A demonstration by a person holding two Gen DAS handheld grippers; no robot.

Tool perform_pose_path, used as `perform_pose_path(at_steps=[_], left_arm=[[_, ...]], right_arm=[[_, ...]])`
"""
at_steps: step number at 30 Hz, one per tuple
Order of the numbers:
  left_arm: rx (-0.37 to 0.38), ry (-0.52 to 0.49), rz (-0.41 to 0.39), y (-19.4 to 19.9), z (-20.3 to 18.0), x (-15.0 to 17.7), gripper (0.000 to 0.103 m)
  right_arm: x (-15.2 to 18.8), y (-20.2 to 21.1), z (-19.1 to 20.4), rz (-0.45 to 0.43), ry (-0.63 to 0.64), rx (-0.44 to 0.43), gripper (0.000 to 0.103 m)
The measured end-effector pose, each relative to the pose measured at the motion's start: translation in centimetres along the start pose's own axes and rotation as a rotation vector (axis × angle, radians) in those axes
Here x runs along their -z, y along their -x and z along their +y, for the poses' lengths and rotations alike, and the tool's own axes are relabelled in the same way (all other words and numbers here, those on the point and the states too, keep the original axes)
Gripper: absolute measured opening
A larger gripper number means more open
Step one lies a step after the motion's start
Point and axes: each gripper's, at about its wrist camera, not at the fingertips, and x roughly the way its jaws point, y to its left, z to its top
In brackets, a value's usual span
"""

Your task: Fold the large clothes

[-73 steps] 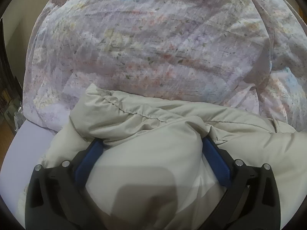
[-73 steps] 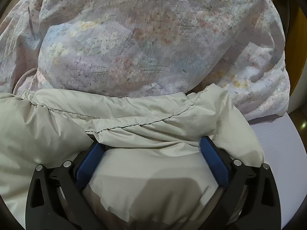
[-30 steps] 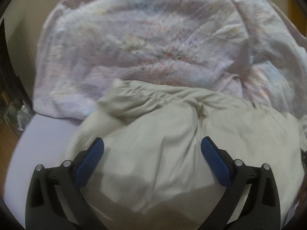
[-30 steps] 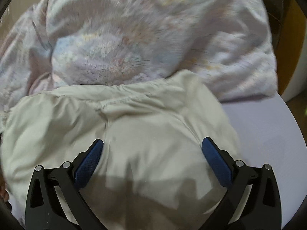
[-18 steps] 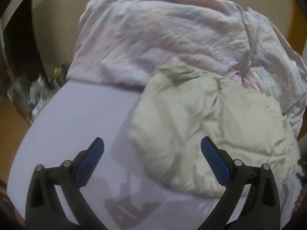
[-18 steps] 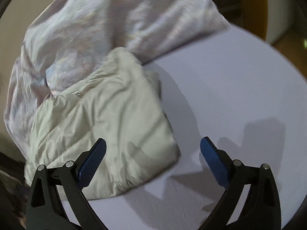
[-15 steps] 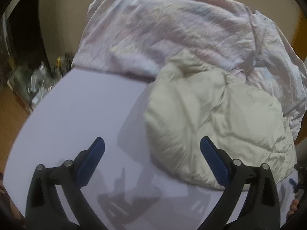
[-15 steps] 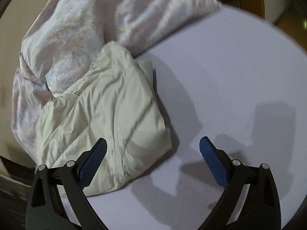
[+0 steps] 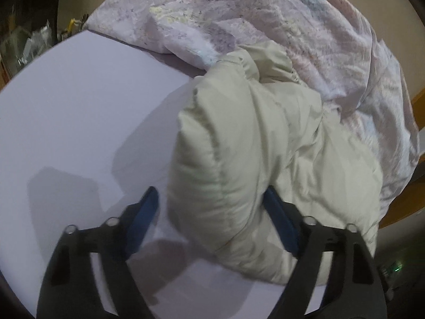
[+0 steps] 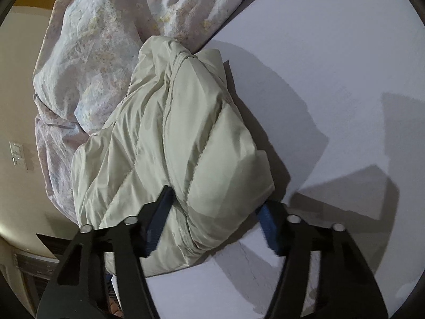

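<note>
A puffy beige jacket (image 9: 252,146) lies bundled on the lavender bed sheet (image 9: 79,106), its far end against a floral duvet (image 9: 265,26). My left gripper (image 9: 209,207) straddles the jacket's near left end and its jaws are closing. The right pad touches the fabric, while the left pad (image 9: 144,212) still stands clear of it over the sheet. In the right wrist view, my right gripper (image 10: 215,207) is closing around the near right corner of the jacket (image 10: 172,133). One pad is sunk into a fold and the other sits at the corner's edge.
The duvet (image 10: 101,53) is heaped along the far side of the bed. Bare sheet (image 10: 332,66) spreads to the right of the jacket. Clutter (image 9: 24,42) lies past the bed's left edge, and a wall switch (image 10: 17,156) shows at the left.
Both grippers let go of the jacket's far edge, swung out to its two ends and came down. Their jaws now narrow around the ends of the bundle.
</note>
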Motion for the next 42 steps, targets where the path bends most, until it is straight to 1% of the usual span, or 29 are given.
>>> perform_pose_path(at_steps=[1, 2, 3, 4, 5, 7, 9, 13, 17, 22, 26, 27, 28, 29, 30, 31, 32, 33, 34, 35, 36, 37, 39, 40, 42], left_arm=[[0.022, 0.016, -0.001, -0.1, 0.0, 0.0, 0.062], [0.035, 0.030, -0.005, -0.2, 0.1, 0.0, 0.055], [0.042, 0.047, -0.016, -0.2, 0.1, 0.0, 0.052], [0.053, 0.062, -0.023, -0.1, 0.2, 0.0, 0.045], [0.059, 0.072, -0.027, 0.0, 0.2, 0.0, 0.039], [0.080, 0.096, -0.033, 0.3, 0.5, 0.2, 0.033], [0.092, 0.105, -0.036, 0.9, 0.9, 0.4, 0.029], [0.101, 0.105, -0.035, 2.8, 1.6, 1.1, 0.026], [0.115, 0.113, -0.017, 4.6, 3.2, 2.2, 0.026], [0.122, 0.114, 0.000, 7.6, 5.8, 4.6, 0.026], [0.117, 0.110, 0.000, 10.0, 7.3, 6.5, 0.026], [0.114, 0.109, -0.003, 10.7, 7.6, 7.0, 0.026], [0.113, 0.107, -0.006, 11.2, 7.8, 7.4, 0.026], [0.111, 0.106, -0.008, 11.6, 8.1, 7.7, 0.026], [0.107, 0.106, -0.007, 11.7, 8.2, 7.8, 0.027], [0.101, 0.102, -0.009, 11.8, 8.2, 7.9, 0.030], [0.083, 0.090, -0.017, 11.9, 8.1, 7.9, 0.035], [0.073, 0.083, -0.023, 11.9, 8.0, 7.9, 0.037], [0.059, 0.075, -0.029, 11.9, 7.8, 8.0, 0.045], [0.053, 0.070, -0.032, 12.0, 7.7, 8.1, 0.055], [0.048, 0.060, -0.038, 11.9, 7.6, 8.2, 0.060], [0.041, 0.053, -0.042, 11.9, 7.5, 8.3, 0.065], [0.038, 0.043, -0.043, 11.8, 7.4, 8.4, 0.071], [0.037, 0.043, -0.040, 11.7, 7.3, 8.5, 0.075], [0.036, 0.043, -0.039, 11.5, 7.3, 8.7, 0.078]], right_arm=[[0.0, -0.1, -0.1, -0.004, -0.007, -0.006, 0.051], [0.1, -0.1, -0.2, -0.011, -0.012, -0.013, 0.047], [0.2, 0.0, -0.3, -0.016, -0.013, -0.021, 0.041], [0.3, 0.2, -0.2, -0.023, -0.009, -0.027, 0.035], [0.3, 0.2, -0.1, -0.025, -0.008, -0.031, 0.033], [0.5, 0.6, -0.2, -0.027, -0.016, -0.052, 0.028], [0.7, 1.1, -0.3, -0.022, -0.032, -0.077, 0.026], [1.7, 2.0, -0.5, -0.007, -0.029, -0.091, 0.025], [3.9, 2.8, -1.2, 0.022, -0.025, -0.096, 0.025], [7.0, 4.1, -2.2, 0.060, -0.008, -0.089, 0.025], [9.0, 5.6, -2.3, 0.081, 0.018, -0.064, 0.025], [9.4, 5.9, -2.2, 0.086, 0.038, -0.048, 0.026], [9.7, 6.1, -2.0, 0.087, 0.062, -0.027, 0.030], [9.9, 6.4, -1.7, 0.085, 0.092, 0.004, 0.032], [10.1, 6.6, -1.5, 0.077, 0.120, 0.036, 0.041], [10.1, 7.1, -1.0, 0.050, 0.164, 0.091, 0.051], [10.1, 7.5, -0.7, 0.024, 0.194, 0.132, 0.056], [10.0, 8.0, -0.4, -0.012, 0.221, 0.169, 0.062], [9.9, 8.7, 0.1, -0.063, 0.256, 0.216, 0.065], [9.8, 9.3, 0.6, -0.109, 0.289, 0.256, 0.066], [9.7, 9.8, 1.3, -0.156, 0.322, 0.294, 0.066], [9.7, 10.1, 1.8, -0.182, 0.339, 0.314, 0.066], [9.6, 10.3, 3.6, -0.227, 0.394, 0.331, 0.066], [9.7, 10.2, 4.4, -0.235, 0.418, 0.334, 0.066], [10.2, 9.7, 7.0, -0.270, 0.494, 0.340, 0.066]])
